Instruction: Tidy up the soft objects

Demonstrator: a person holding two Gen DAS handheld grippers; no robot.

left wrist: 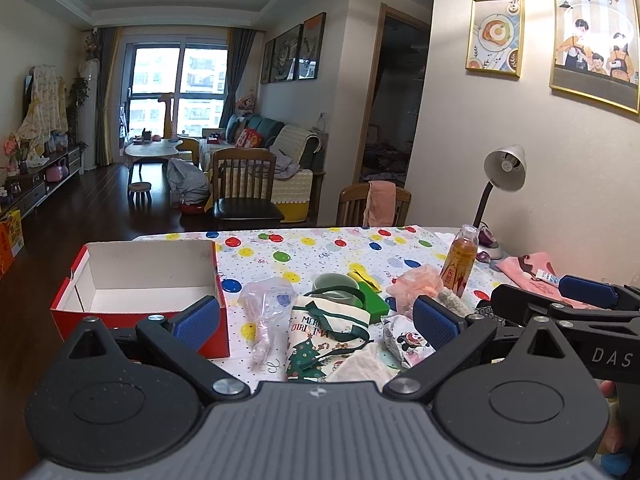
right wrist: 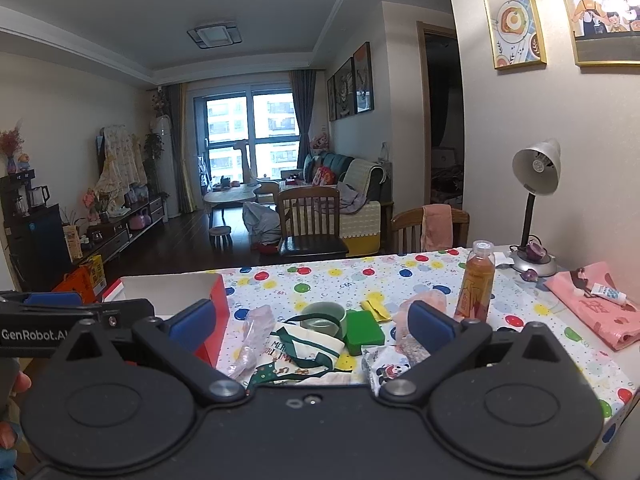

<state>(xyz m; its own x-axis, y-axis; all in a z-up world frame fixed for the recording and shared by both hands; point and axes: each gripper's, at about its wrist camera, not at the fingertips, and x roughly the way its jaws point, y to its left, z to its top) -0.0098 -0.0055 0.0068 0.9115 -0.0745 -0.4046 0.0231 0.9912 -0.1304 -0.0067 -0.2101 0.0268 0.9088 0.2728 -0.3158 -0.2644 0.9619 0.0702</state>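
Soft things lie on the dotted tablecloth (left wrist: 304, 248): a Christmas cloth bag (left wrist: 320, 332) (right wrist: 304, 354), a clear plastic bag (left wrist: 266, 312) (right wrist: 252, 336), a Mickey-print pouch (left wrist: 404, 342) (right wrist: 386, 368), a pink mesh puff (left wrist: 412, 284) (right wrist: 424, 300), a yellow cloth (left wrist: 362, 274) (right wrist: 376, 306) and a pink cloth (right wrist: 592, 308) at the right. An empty red box (left wrist: 140, 280) (right wrist: 172, 292) stands at the left. My left gripper (left wrist: 316, 320) is open above the Christmas bag. My right gripper (right wrist: 312, 328) is open above the same pile, empty.
A green cup (right wrist: 323, 316), a green block (right wrist: 362, 330), an orange drink bottle (right wrist: 478, 280) and a desk lamp (right wrist: 534, 208) stand on the table. Wooden chairs (right wrist: 310, 220) stand beyond the far edge. The wall is at the right.
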